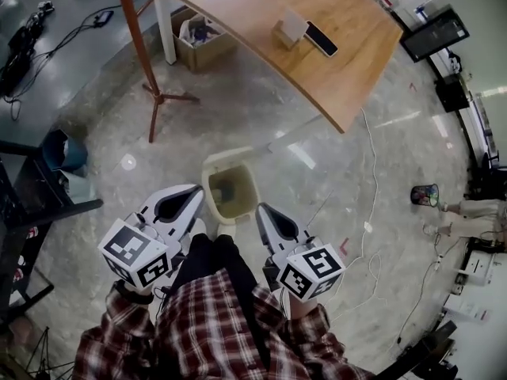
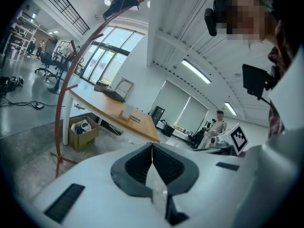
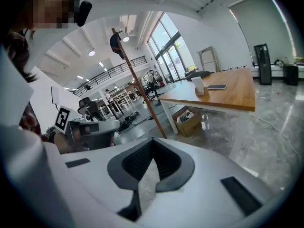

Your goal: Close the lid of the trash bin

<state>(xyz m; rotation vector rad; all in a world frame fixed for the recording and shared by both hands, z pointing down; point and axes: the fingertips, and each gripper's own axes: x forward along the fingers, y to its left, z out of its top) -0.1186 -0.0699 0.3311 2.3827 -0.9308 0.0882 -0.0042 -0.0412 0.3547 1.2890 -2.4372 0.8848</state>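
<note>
While the trash bin [image 1: 255,190] stands open on the floor, lid [image 1: 225,158] tipped back, the left gripper [image 1: 195,192] and right gripper [image 1: 261,210] flank it. Both have their fingers pressed together, holding nothing.

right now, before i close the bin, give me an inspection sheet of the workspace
surface: glossy grey floor
job's things: bin open, just ahead of the grippers; lid tipped back on the far side
clutter: box under the table; phone and small block on the table; cup on the floor
grippers: left gripper shut, empty; right gripper shut, empty
cables: white cable right of the bin; black cables far left
surroundings: table, red stand, black rack
</note>
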